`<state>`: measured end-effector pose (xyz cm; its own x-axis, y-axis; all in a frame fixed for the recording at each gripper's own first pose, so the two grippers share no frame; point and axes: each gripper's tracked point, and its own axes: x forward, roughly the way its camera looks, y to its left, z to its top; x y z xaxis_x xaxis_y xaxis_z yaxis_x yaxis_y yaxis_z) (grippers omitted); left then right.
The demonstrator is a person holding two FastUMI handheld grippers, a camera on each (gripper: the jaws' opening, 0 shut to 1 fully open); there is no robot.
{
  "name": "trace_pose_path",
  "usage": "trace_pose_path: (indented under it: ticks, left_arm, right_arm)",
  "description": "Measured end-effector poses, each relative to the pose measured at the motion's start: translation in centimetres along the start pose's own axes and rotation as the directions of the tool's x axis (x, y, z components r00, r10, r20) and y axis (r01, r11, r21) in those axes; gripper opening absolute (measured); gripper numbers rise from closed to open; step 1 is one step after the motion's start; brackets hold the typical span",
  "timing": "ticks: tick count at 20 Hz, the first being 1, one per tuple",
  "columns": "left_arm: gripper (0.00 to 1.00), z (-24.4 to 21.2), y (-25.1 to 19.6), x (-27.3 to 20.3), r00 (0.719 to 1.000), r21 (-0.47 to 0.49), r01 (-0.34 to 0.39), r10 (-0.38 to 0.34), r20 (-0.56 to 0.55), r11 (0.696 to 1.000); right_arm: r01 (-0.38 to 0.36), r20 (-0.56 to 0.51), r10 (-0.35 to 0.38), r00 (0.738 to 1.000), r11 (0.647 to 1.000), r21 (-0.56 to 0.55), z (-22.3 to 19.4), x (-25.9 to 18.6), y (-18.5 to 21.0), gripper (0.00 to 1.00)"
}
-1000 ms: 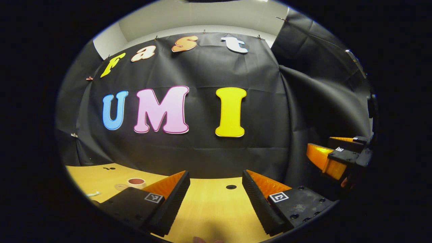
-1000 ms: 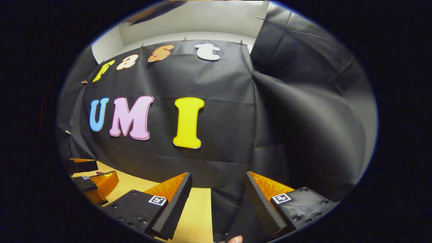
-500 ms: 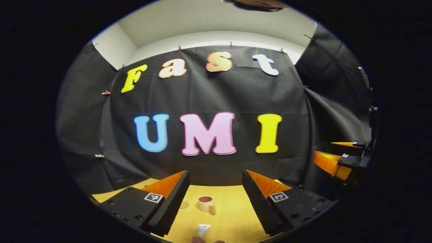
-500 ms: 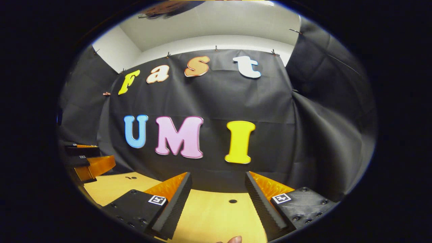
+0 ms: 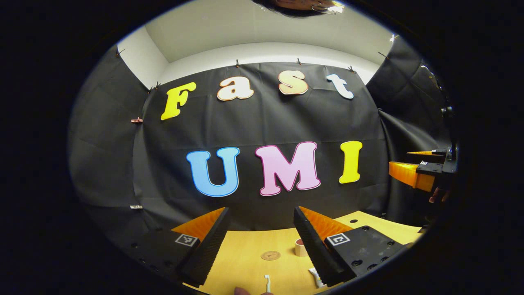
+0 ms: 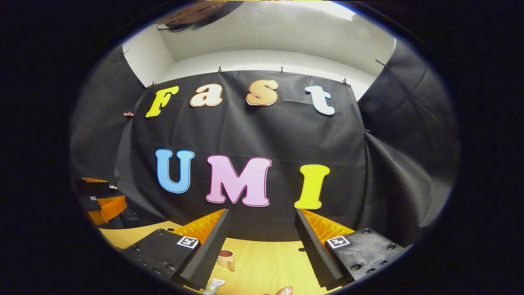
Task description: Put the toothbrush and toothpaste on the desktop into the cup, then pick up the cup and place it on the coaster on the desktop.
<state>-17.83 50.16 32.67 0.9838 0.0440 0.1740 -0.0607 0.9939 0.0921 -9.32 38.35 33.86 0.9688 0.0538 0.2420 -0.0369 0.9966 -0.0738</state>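
White plastic: the toothbrush [image 5: 267,283] lies on the desktop [image 5: 249,252] at 6 o'clock in the left gripper view, only its upper end visible, long axis running near-to-far, hooked head pointing away toward the booth wall. Toothpaste [image 5: 316,277] rests at about 5 o'clock, partly hidden behind the right-hand finger; its heading cannot be told there. In the right gripper view the toothpaste [image 6: 213,284] sits low at 7 o'clock, long axis slanting up to the right.

Cup [image 5: 300,247] stands upright past the toothbrush, at roughly 1 o'clock from it, just beside the round coaster [image 5: 270,255], which lies flat to the cup's left. Cup [image 6: 226,258] also seen in the right gripper view, upright, beyond the toothpaste.

Left gripper [image 5: 259,241]: jaws wide apart, nothing between them, held above the desktop. Right gripper [image 6: 262,246]: jaws likewise apart, gripping nothing. Right gripper [image 5: 414,170] also sits at 3 o'clock in the left gripper view, off the table.
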Motion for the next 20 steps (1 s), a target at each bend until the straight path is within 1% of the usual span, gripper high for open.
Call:
trace_pose_path:
  ticks: [1, 2, 5, 6, 7, 9, 10, 12, 13, 15, 16, 20]
  left_arm:
    - [0.98, -0.4, 0.8, 0.1, 1.0, -0.007, 0.002, -0.002, -0.007, 1.0]
    - [0.98, -0.7, 1.5, 0.4, 1.0, -0.015, 0.0, 0.0, -0.013, 1.0]
    - [0.98, -1.3, 3.1, 0.9, 1.0, -0.024, -0.015, 0.014, -0.025, 1.0]
    - [0.98, -1.4, 3.3, 1.1, 1.0, -0.025, -0.012, 0.011, -0.024, 1.0]
    - [0.98, -1.4, 3.4, 1.3, 1.0, -0.025, -0.005, 0.005, -0.018, 1.0]
    - [0.98, -1.6, 3.6, 1.6, 1.0, -0.011, 0.005, -0.005, -0.016, 1.0]
    - [0.98, -1.6, 3.7, 1.8, 1.0, -0.005, 0.007, -0.007, -0.014, 1.0]
    - [0.98, -1.6, 3.6, 2.2, 1.0, -0.008, 0.017, -0.017, -0.009, 1.0]
    - [0.98, -1.8, 3.6, 2.3, 1.0, -0.01, 0.018, -0.018, -0.007, 1.0]
    - [0.98, -2.1, 3.7, 2.6, 1.0, -0.013, 0.019, -0.02, -0.011, 1.0]
    - [0.98, -2.0, 3.8, 2.7, 1.0, -0.013, 0.018, -0.018, -0.011, 1.0]
    - [0.98, -2.3, 4.2, 3.2, 1.0, -0.016, 0.015, -0.015, -0.011, 1.0]
  right_arm:
    - [-0.003, -0.005, 0.003, 1.0, 1.0, -0.006, -0.1, 0.1, 0.9, 0.94]
    - [-0.005, -0.003, 0.005, 1.0, 1.0, -0.007, 0.0, 0.2, 1.5, 0.96]
    - [0.01, -0.005, -0.01, 1.0, 1.0, 0.003, -0.3, 1.2, 2.1, 0.96]
    - [0.018, -0.007, -0.018, 1.0, 1.0, 0.011, -0.5, 1.2, 2.3, 0.98]
    - [0.024, -0.01, -0.024, 1.0, 1.0, 0.014, -0.7, 1.5, 2.5, 0.96]
    - [0.024, -0.012, -0.024, 1.0, 1.0, 0.001, -1.0, 1.6, 2.9, 0.98]
    - [0.028, -0.011, -0.028, 1.0, 1.0, -0.007, -1.0, 1.7, 3.0, 0.96]
    - [0.029, -0.014, -0.029, 0.999, 1.0, -0.007, -1.3, 1.9, 3.1, 0.96]
    - [0.03, -0.016, -0.03, 0.999, 1.0, -0.007, -1.4, 2.0, 3.3, 0.98]
    - [0.032, -0.019, -0.032, 0.999, 0.999, -0.008, -1.5, 2.2, 3.3, 0.98]
    - [0.033, -0.018, -0.033, 0.999, 0.999, -0.008, -1.5, 2.4, 3.5, 0.96]
    - [0.034, -0.023, -0.034, 0.999, 0.999, -0.012, -1.8, 2.7, 3.7, 0.96]
